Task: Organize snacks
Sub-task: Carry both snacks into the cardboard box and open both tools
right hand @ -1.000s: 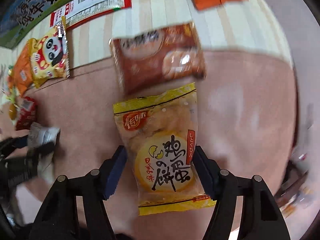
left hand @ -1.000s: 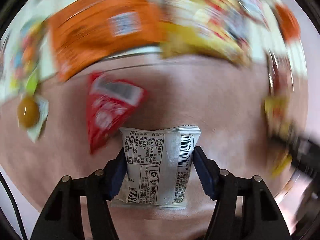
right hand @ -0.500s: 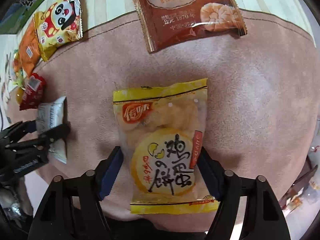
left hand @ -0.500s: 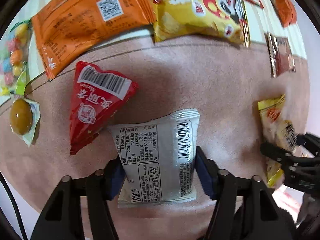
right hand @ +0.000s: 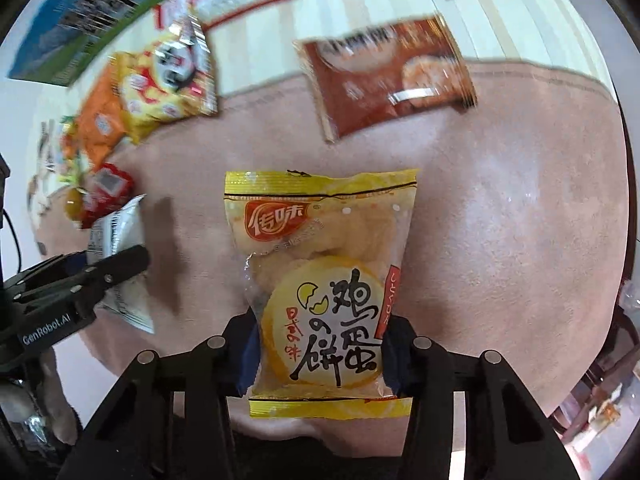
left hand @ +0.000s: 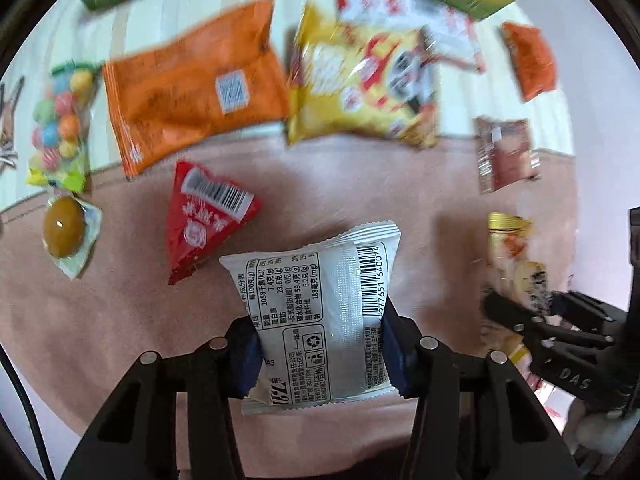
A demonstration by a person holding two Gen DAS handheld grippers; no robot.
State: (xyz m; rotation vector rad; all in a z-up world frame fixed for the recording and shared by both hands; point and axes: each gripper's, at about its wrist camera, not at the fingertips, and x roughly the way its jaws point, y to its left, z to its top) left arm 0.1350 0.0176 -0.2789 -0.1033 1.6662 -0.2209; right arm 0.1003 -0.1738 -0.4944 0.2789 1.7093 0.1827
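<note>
My left gripper (left hand: 320, 350) is shut on a silver-white snack packet (left hand: 320, 304), printed side with barcode up, held over the pink mat (left hand: 120, 320). My right gripper (right hand: 320, 354) is shut on a yellow egg-cracker packet (right hand: 320, 280), held over the same mat (right hand: 500, 220). Each gripper shows in the other's view: the right one (left hand: 540, 320) with its yellow packet (left hand: 512, 248), the left one (right hand: 80, 280) with its silver packet (right hand: 116, 240).
On the mat and striped cloth lie a red triangular pack (left hand: 204, 216), an egg in clear wrap (left hand: 64, 228), an orange bag (left hand: 192, 92), a yellow panda bag (left hand: 364, 80), a candy bag (left hand: 60, 124), a brown biscuit pack (right hand: 388, 76) and a green-blue box (right hand: 100, 12).
Both grippers have pulled back and lifted a little with their packets still held; the views now take in more of the far snacks and the box.
</note>
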